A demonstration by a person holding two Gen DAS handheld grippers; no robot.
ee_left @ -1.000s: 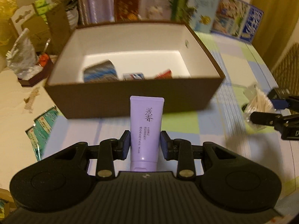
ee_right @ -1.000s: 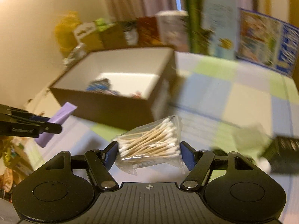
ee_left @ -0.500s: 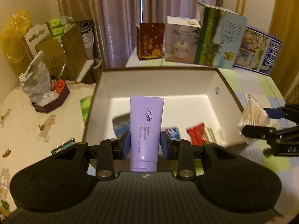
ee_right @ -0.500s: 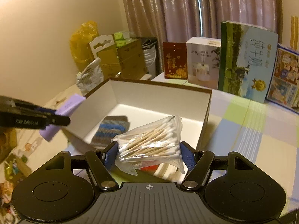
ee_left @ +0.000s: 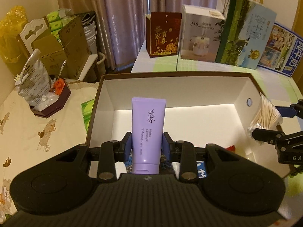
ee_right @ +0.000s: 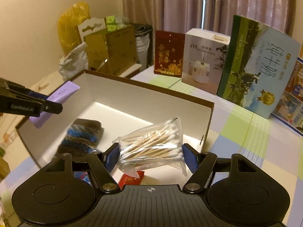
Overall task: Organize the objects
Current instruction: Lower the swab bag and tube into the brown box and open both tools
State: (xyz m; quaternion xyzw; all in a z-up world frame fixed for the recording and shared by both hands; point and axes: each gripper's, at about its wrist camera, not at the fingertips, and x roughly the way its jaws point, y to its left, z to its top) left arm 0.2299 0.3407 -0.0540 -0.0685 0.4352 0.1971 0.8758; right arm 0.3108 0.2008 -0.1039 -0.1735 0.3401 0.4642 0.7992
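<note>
Holding purple tube (ee_left: 148, 132) upright in left tongs (ee_left: 147, 146), blue pads clamped on both its sides, cap end down, above the near part of open brown box (ee_left: 244, 92). Seen from right wrist: same purple tube (ee_right: 56, 98) tilted, over the box's left wall, left tongs (ee_right: 47, 105) closed on it. Right tongs (ee_right: 150, 157) clamped on clear bag of cotton swabs (ee_right: 153, 146), pads pressing both ends, bag suspended over the box's near right corner. From left wrist: bag of cotton swabs (ee_left: 265, 116) beside the right wall, gripped by right tongs (ee_left: 272, 123). Inside box (ee_right: 136, 98), on white floor: striped blue-brown knit item (ee_right: 81, 136) at left, red packet (ee_right: 130, 178) at near edge, partly hidden. Box resting on bench with checked pastel cloth (ee_right: 246, 132). Beyond box, standing in row: dark red carton (ee_right: 168, 54), white humidifier carton (ee_right: 205, 56), green-and-blue milk carton (ee_right: 255, 66). Curtains (ee_right: 189, 5) behind.
</note>
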